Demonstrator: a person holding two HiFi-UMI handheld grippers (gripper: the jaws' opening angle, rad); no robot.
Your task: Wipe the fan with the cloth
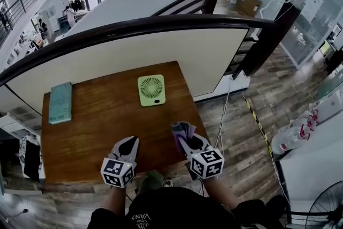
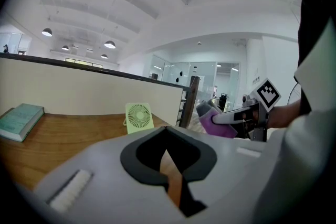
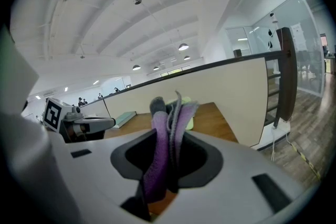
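Note:
A small light-green fan [image 1: 151, 89] stands at the far side of the wooden table [image 1: 96, 126]; the left gripper view shows the fan [image 2: 139, 116] upright ahead. My right gripper [image 1: 183, 135] is shut on a folded purple and grey cloth [image 1: 182, 130], which sticks up between its jaws as the cloth [image 3: 167, 136] in the right gripper view and hides most of the fan there. My left gripper [image 1: 127, 145] hovers over the table's near part, jaws shut with nothing in them. Both grippers are well short of the fan.
A teal book [image 1: 60, 102] lies at the table's far left. A curved dark handrail [image 1: 161, 23] over a cream panel runs behind the table. Cables [image 1: 225, 110] trail on the wood floor to the right. The person's arms and dark shirt fill the bottom edge.

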